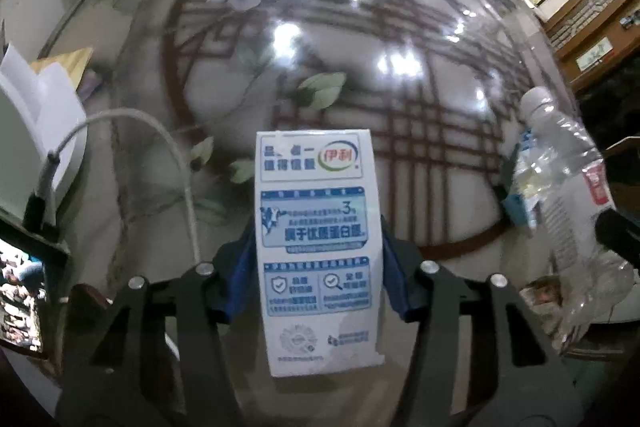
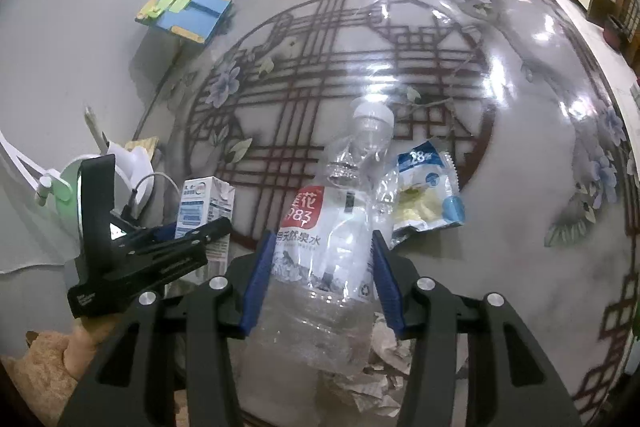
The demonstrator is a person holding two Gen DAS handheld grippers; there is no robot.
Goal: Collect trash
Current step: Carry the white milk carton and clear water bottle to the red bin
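Glossy tabletop (image 1: 400, 39) with a dark lattice and flower print fills both frames. At lower centre of our left view, our left gripper (image 1: 318, 251) clamps a milk carton (image 1: 318, 227), its long axis running up the frame. Only our right view shows the snack wrapper (image 2: 428, 193) and crumpled paper (image 2: 384, 367); there our right gripper (image 2: 320, 279) squeezes a clear water bottle (image 2: 332, 247), cap pointing away up-frame.

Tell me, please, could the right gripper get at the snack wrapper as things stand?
Probably not yet: the right gripper is shut on the plastic bottle, which fills its fingers. The snack wrapper lies open on the table just beyond.
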